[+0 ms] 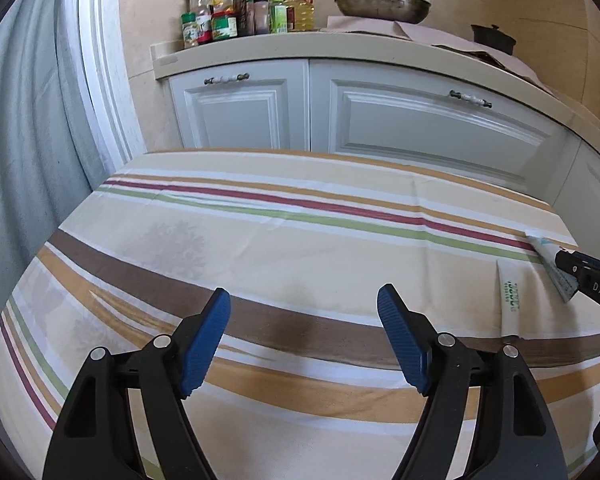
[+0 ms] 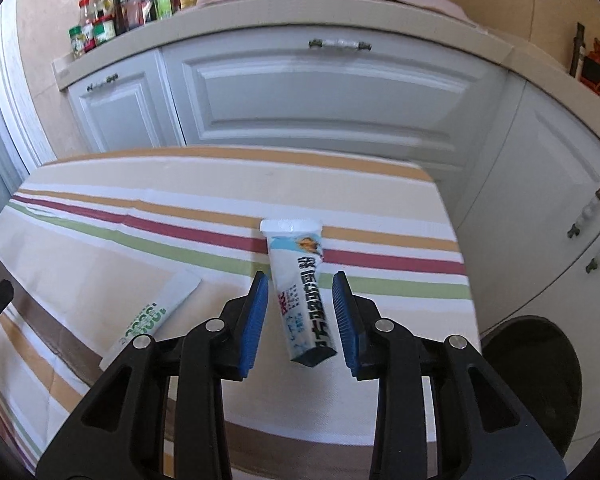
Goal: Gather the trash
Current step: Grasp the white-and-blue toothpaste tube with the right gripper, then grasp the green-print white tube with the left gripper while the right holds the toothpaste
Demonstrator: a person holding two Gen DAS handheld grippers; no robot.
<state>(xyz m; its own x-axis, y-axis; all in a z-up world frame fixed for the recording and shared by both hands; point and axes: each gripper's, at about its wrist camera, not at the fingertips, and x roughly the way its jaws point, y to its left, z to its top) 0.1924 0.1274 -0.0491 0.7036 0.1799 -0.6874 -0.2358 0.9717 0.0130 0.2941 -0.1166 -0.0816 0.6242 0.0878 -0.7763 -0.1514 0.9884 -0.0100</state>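
While the left gripper (image 1: 304, 312) is spread empty, a glossy flattened tube (image 2: 300, 288) is framed, unpinched, by the right gripper (image 2: 300, 300), a flat packet (image 2: 156, 312) at its nine o'clock on striped cloth (image 2: 140, 184).

Your left wrist camera looks forward and down between its jaws, close over the striped tablecloth (image 1: 300, 248), facing the white cabinets (image 1: 380, 120). Your right wrist camera faces the same cabinets from farther right. Both views share the cloth, the white sachet (image 2: 156, 312) and the condiment bottles (image 1: 228, 16) beyond the jaws.
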